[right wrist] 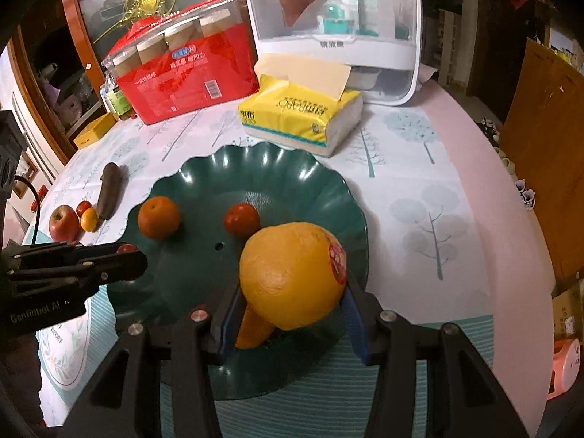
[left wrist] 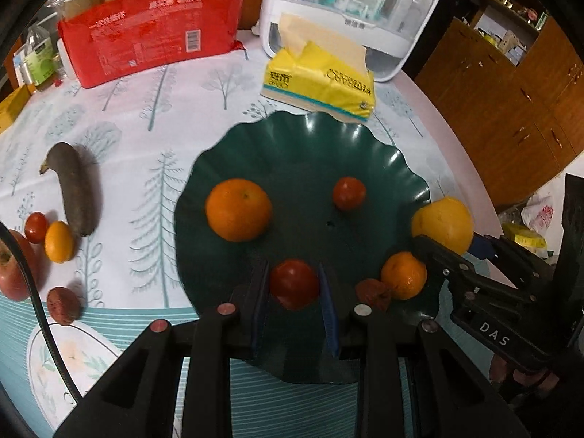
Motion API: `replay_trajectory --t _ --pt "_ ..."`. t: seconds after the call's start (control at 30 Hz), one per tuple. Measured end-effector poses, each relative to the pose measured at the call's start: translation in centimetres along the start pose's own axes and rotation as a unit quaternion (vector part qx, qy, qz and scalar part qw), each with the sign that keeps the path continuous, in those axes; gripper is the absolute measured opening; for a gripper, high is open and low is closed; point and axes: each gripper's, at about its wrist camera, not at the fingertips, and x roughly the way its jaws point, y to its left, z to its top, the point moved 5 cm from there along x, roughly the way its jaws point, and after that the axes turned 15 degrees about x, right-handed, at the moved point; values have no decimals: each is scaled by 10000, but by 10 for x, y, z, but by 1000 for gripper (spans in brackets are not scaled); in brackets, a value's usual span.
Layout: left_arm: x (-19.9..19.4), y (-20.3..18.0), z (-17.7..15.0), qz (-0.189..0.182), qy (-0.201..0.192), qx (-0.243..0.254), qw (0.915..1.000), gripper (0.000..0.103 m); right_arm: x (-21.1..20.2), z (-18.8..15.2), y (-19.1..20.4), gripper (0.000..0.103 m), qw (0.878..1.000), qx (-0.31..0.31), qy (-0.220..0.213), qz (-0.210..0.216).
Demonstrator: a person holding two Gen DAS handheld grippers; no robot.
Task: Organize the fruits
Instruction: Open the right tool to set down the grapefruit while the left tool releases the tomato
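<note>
My left gripper (left wrist: 294, 273) is shut on a red tomato (left wrist: 294, 286), held low over the near part of the dark green scalloped plate (left wrist: 299, 146). My right gripper (right wrist: 292, 292) is shut on a large yellow citrus fruit (right wrist: 292, 273) with a red sticker, over the plate's near right side (right wrist: 328, 197). On the plate lie an orange (left wrist: 239, 208), a small tomato (left wrist: 349, 193), a small orange (left wrist: 403, 274) and a wrinkled reddish-brown fruit (left wrist: 373, 294). On the cloth to the left lie a blackened banana (left wrist: 75, 189), a tomato (left wrist: 35, 227), a small orange (left wrist: 58, 241), an apple (left wrist: 14, 270) and a brown fruit (left wrist: 64, 305).
Behind the plate sit a yellow tissue pack (left wrist: 321, 80), a red pack of paper cups (left wrist: 153, 25) and a white storage box with bottles (left wrist: 350, 3). The round table's edge (right wrist: 511, 219) curves along the right, with wooden cabinets (left wrist: 511, 102) beyond.
</note>
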Motion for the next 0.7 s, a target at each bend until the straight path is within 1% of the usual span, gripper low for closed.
replay_trajectory --t 0.2,0.3,0.37,0.4,0.47,0.5,0.57,0.7 --pt "3 -1 0 5 53 40 10000 25 6 -1 -1 50 10000 82 10 7" --pt "0 3 0 36 32 -28 10000 31 7 -1 0 50 10000 98 10 -1" --pt "-2 6 1 13 11 -59 10000 33 7 0 0 52 9999 109 21 -27" --pt "-4 7 1 13 4 -80 10000 35 6 0 0 54 9999 107 6 -63" --pt "-6 9 2 40 -8 -107 9999 46 5 0 -1 57 9998 82 -16 -154" --pt "-10 10 2 47 -35 -134 9999 49 4 1 -1 59 9998 75 -55 -172" --pt "-15 13 2 58 -75 -175 9998 58 1 1 0 62 9997 66 -101 -194" --pt "-29 18 -2 118 -154 -239 9995 66 -6 1 5 65 9996 37 -184 -216"
